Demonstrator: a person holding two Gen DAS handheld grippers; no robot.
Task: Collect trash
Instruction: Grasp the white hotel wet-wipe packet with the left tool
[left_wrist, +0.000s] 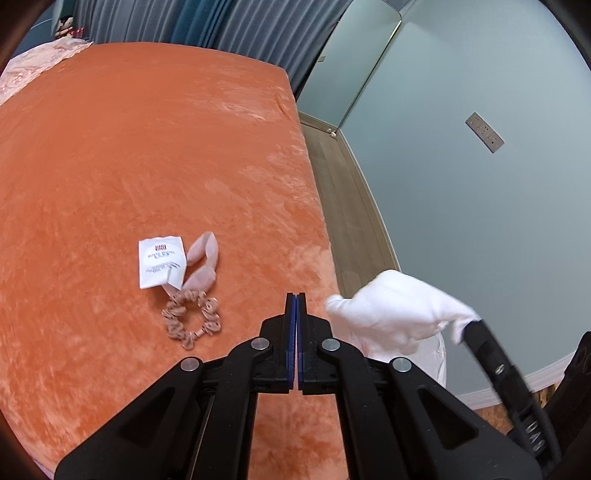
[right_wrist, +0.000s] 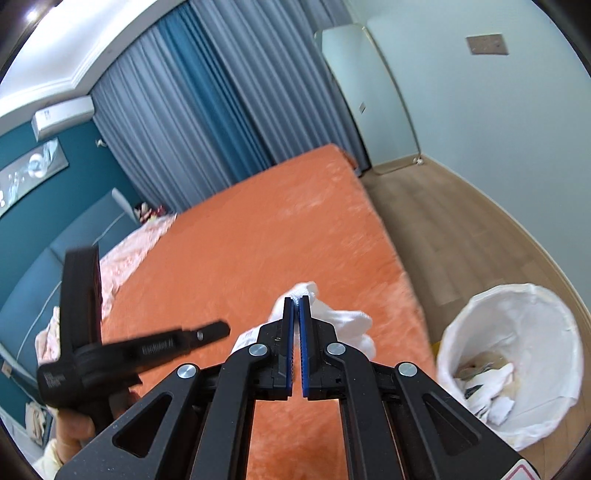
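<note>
the right gripper (right_wrist: 296, 300) is clamped on a white glove (right_wrist: 347, 325), held over the orange bed's (right_wrist: 258, 236) edge. the white-lined trash bin (right_wrist: 554, 317) stands on the wood floor at 4 o'clock of it, with crumpled white scraps inside. the left gripper (left_wrist: 296, 295) has its jaws pressed together, holding nothing. on the bed at its 10 o'clock lie a white paper packet (left_wrist: 159, 263) and a pink scrunchie (left_wrist: 194, 317), touching each other.

white glove (right_wrist: 343, 321) pinched in right gripper (right_wrist: 296, 301) over orange bed (right_wrist: 258, 240), beside lined bin (right_wrist: 517, 295)
</note>
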